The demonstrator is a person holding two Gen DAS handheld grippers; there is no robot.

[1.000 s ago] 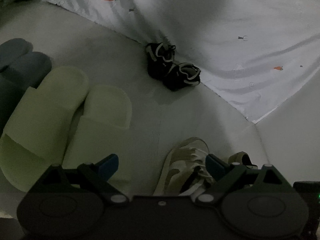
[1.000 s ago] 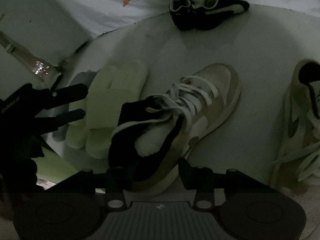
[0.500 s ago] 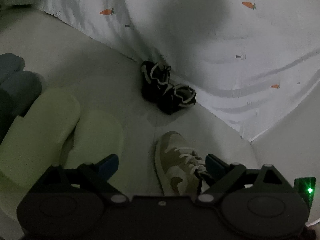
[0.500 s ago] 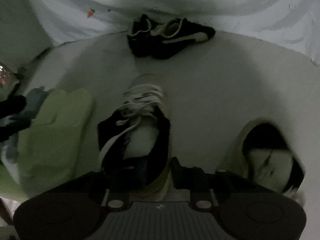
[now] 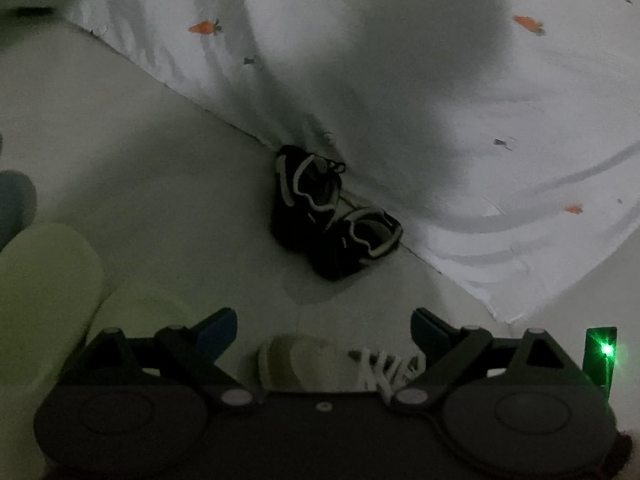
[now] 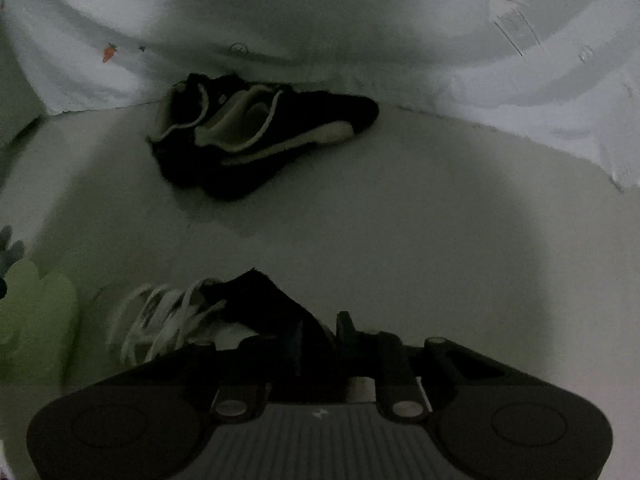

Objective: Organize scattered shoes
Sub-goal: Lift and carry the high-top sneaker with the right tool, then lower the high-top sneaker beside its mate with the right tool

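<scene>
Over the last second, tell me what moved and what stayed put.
The right gripper, shut on the beige sneaker by its dark collar, has swung it from lying diagonally to beside the green slides, toe toward the bedsheet. The second beige sneaker has dropped out of the right view. The left gripper stayed open and empty. The black sneakers by the sheet have not moved.
</scene>
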